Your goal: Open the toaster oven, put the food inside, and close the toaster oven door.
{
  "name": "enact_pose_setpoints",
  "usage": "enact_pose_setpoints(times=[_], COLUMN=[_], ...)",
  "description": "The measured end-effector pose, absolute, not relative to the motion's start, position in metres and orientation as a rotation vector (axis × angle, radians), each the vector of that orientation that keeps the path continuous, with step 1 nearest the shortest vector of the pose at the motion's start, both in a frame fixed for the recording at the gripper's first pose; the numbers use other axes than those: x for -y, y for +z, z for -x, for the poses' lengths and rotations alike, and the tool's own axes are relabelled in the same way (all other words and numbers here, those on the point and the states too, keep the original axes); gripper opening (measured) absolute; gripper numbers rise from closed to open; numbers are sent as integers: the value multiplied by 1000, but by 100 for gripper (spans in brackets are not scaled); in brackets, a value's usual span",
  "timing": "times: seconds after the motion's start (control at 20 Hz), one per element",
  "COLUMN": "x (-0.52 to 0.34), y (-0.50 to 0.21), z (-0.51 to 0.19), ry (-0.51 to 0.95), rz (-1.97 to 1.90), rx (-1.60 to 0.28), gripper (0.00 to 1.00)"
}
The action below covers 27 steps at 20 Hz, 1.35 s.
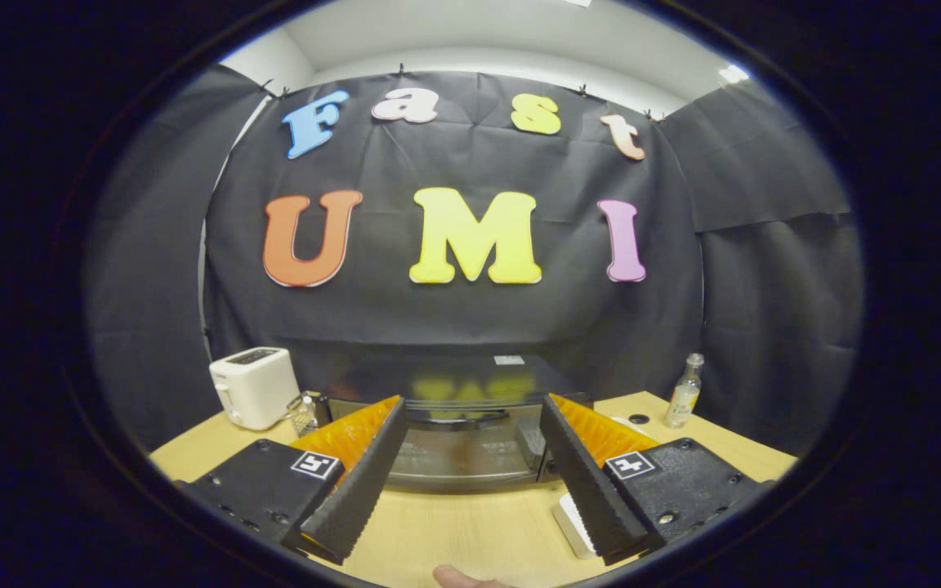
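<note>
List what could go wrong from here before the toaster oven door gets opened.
1. The hand-held gripper is open and holds nothing, facing the toaster oven whose door looks closed. Its handle is thin, so the fingers might slip off.
2. The white toaster and a small metal item stand close beside the oven; a wide swing could knock them.
3. The small glass bottle stands upright on the table beyond the other side and might tip if bumped.
</note>
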<state>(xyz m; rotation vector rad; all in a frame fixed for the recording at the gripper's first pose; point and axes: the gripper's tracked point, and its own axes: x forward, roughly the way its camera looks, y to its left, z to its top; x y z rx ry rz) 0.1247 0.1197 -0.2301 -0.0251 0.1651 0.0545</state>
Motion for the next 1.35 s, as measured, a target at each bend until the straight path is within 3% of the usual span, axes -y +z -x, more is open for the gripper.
enact_pose_setpoints(times=[0.35,0.7,1.0,1.35], x=[-100,-37,-32,-40], y=[-136,-75,-57,-66], z=[-48,25,87,97], ry=[140,87,117,152], rz=[-9,3,41,42], rx=[-111,-33,45,13], gripper=[100,100,100,100])
